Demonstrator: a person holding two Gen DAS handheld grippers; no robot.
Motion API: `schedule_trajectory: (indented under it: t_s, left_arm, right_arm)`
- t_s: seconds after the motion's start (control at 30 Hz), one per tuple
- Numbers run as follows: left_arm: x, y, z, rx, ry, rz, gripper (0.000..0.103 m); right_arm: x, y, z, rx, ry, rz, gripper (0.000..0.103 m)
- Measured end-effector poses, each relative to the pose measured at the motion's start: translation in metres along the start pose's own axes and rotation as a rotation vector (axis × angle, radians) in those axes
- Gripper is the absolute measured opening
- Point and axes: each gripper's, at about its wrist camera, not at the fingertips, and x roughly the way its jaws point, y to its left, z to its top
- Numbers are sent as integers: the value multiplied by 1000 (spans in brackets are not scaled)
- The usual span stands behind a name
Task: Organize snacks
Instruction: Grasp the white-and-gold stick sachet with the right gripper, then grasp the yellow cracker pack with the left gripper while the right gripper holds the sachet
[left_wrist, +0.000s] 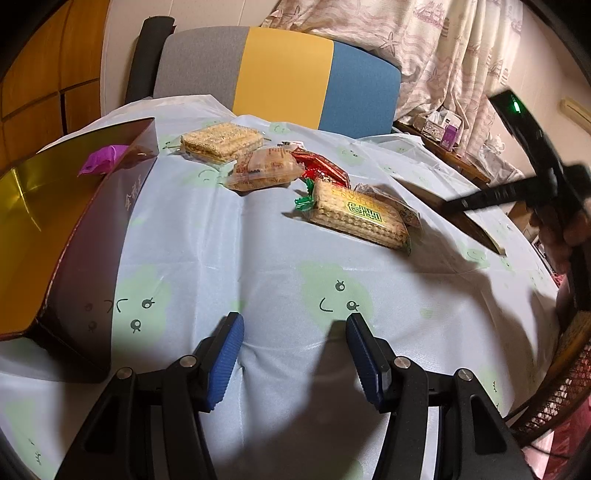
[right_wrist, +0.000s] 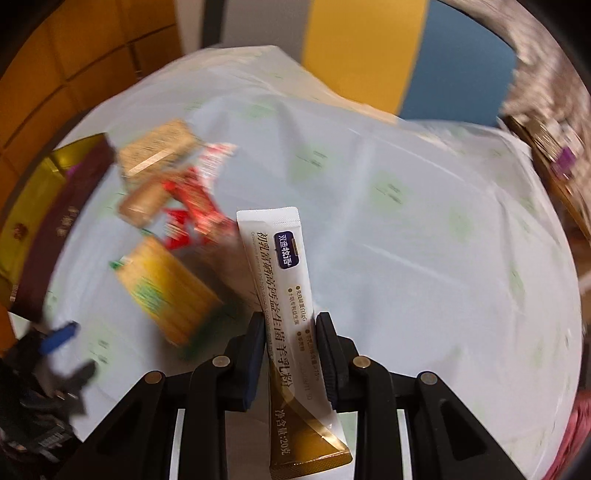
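Observation:
My right gripper (right_wrist: 290, 323) is shut on a long white and gold powder sachet (right_wrist: 284, 280) and holds it above the table; that view is blurred. My left gripper (left_wrist: 295, 325) is open and empty, low over the pale blue tablecloth (left_wrist: 280, 269). Ahead of it lie snacks: a yellow wafer pack (left_wrist: 358, 214), a biscuit pack (left_wrist: 266, 168), red wrapped candies (left_wrist: 321, 166) and a pale wafer pack (left_wrist: 219, 142). A dark box with gold lining (left_wrist: 55, 229) stands open at left with a purple packet (left_wrist: 103, 160) in it. The right gripper's body (left_wrist: 532, 177) shows at the right edge.
A grey, yellow and blue chair back (left_wrist: 280, 74) stands behind the table. A side table with small items (left_wrist: 443, 129) and a curtain (left_wrist: 424, 44) are at back right. A wicker chair edge (left_wrist: 569, 369) is at right. The box also shows in the right wrist view (right_wrist: 55, 221).

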Motion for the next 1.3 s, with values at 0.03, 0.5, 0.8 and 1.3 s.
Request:
schedule_trajectory:
  t_s: [0.03, 0.5, 0.8, 1.3]
  left_arm:
    - [1, 0, 1, -1, 7, -1, 59]
    - [4, -16, 46, -90, 147, -4, 59]
    - [35, -33, 100, -281, 249, -36, 59]
    - [94, -40, 135, -473, 380, 184, 69]
  right_arm:
    - [2, -7, -4, 12, 8, -10, 28]
    - [26, -61, -25, 171, 91, 62, 53]
    - [12, -84, -20, 274, 54, 120, 59]
    - [-5, -88, -13, 333, 10, 103, 59]
